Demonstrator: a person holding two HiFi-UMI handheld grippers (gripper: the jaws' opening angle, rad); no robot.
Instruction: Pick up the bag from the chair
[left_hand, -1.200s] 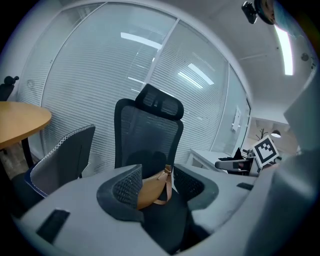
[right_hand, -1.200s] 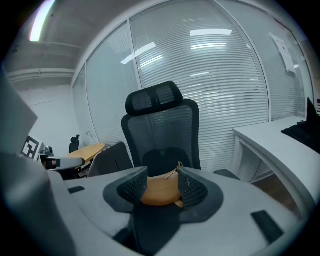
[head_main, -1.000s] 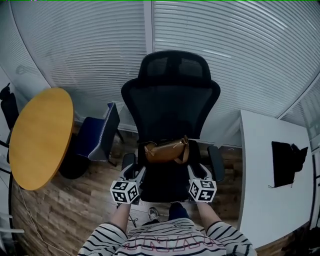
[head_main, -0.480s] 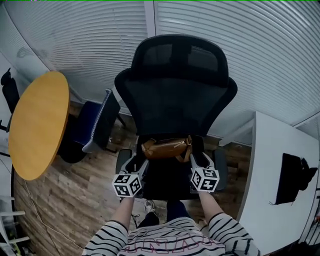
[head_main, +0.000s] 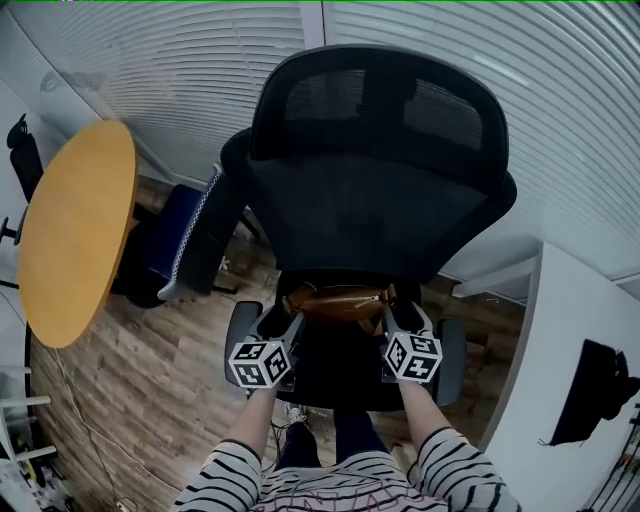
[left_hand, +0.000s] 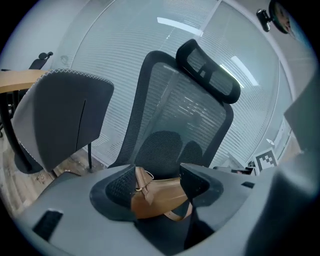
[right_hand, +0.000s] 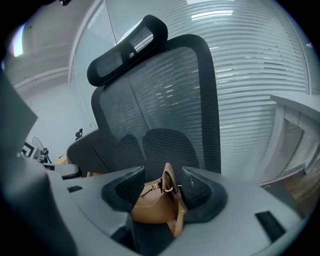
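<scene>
Because it looks soft, light and floppy, the tan bag (head_main: 338, 300) on the chair (head_main: 370, 200), at its seat's back edge, wants holding by its ringed ends; left gripper (left_hand: 157, 182) and right gripper (right_hand: 162, 187), jaws just opened wider, straddle them unpinched.

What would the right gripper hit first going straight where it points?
Likely the brown bag, its strap end between the jaws of the right gripper, which have just been opening; the chair's mesh backrest lies behind.
</scene>
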